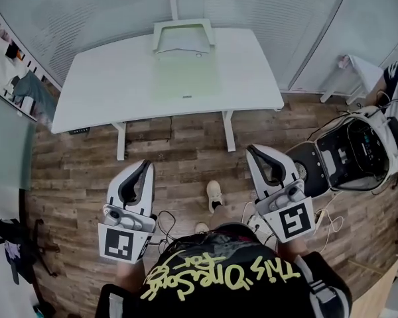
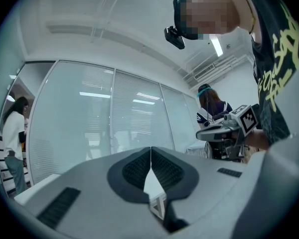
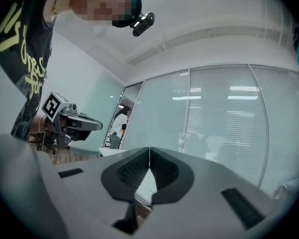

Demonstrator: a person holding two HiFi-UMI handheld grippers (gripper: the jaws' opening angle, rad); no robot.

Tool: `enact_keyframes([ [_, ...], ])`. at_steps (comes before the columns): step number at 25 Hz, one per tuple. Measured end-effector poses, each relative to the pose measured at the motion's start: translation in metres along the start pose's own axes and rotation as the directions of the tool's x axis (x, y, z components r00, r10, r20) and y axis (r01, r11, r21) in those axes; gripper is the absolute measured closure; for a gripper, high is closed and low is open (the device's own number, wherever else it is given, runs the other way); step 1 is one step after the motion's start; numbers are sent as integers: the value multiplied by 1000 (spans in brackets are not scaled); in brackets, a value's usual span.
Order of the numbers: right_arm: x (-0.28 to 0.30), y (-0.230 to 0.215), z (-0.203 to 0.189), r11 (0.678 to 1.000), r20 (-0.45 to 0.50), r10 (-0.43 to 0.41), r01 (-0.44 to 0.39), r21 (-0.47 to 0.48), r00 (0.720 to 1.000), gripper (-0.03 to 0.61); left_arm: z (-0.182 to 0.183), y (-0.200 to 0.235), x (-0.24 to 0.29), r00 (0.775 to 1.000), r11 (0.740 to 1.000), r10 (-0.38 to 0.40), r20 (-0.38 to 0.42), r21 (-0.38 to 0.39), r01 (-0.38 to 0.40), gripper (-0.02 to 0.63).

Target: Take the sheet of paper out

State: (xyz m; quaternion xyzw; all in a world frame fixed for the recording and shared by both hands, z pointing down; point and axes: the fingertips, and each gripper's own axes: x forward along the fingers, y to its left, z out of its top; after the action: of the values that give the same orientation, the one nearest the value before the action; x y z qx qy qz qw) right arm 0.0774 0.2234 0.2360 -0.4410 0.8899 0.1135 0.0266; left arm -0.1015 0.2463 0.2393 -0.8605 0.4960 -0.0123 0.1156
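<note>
Your left gripper [image 1: 144, 166] and right gripper [image 1: 253, 150]: both clenched, empty. The sheet [image 1: 183, 43] likely lies in the tray [image 1: 160, 29] on the table's [image 1: 106, 88] far edge, well apart from you. Expect it light, floppy, slick; pinch its near edge.

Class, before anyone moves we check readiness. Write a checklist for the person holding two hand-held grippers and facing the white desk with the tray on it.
1. Left hand-held gripper empty: ok, jaws together on nothing.
2. Right hand-held gripper empty: ok, jaws together on nothing.
3. Jaws open, ready to grasp: not ok, both are shut.
4. Grippers at the desk: not ok, wooden floor lies between them and it.
5. Sheet of paper visible in the tray: cannot tell.
</note>
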Motion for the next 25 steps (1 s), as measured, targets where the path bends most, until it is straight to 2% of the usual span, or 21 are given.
enact_keyframes([
  [8, 42, -36, -7, 1000, 13, 16, -16, -3, 1000, 571, 2, 20, 47, 1000, 1000, -3, 29, 13, 2, 604],
  [12, 59, -51, -10, 1000, 25, 13, -13, 2, 1000, 571, -2, 31, 67, 1000, 999, 7, 18, 31, -7, 604],
  [20, 93, -84, -24, 1000, 22, 28, -28, 14, 999, 571, -10, 49, 110, 1000, 1000, 31, 4, -3, -31, 604],
  [25, 115, -107, -31, 999, 22, 42, -42, 13, 999, 571, -24, 62, 136, 997, 997, 67, -38, -33, -68, 604],
])
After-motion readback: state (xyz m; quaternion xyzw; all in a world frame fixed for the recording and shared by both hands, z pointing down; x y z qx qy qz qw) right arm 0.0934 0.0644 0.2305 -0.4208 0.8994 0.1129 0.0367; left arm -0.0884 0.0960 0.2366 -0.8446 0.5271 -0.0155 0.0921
